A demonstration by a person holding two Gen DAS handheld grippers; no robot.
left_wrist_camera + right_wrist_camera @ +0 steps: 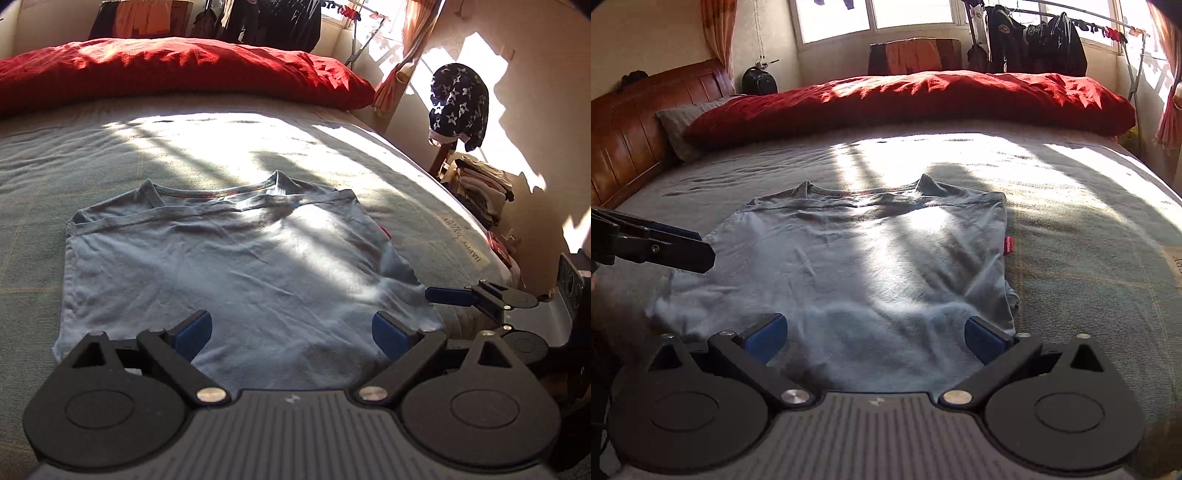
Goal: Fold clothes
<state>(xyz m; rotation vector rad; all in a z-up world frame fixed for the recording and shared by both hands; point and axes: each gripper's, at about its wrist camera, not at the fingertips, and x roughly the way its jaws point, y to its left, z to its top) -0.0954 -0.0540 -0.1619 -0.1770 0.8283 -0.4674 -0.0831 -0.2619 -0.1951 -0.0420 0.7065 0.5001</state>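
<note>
A light blue T-shirt (229,266) (871,258) lies flat on the bed, collar at the far end, its sleeves folded in so that it forms a rough rectangle. My left gripper (291,332) hovers over the shirt's near hem with its blue pads wide apart and nothing between them. My right gripper (877,334) is likewise open above the near hem, with only cloth below it. In the left wrist view the right gripper's fingers (452,296) show at the shirt's right edge. In the right wrist view the left gripper's fingers (677,243) show at the shirt's left side.
A red duvet (923,99) lies along the far side of the bed, a grey pillow (679,122) and wooden headboard (631,122) at the left. The grey bedsheet (1089,229) surrounds the shirt. A stack of folded clothes (480,184) stands beside the bed at right.
</note>
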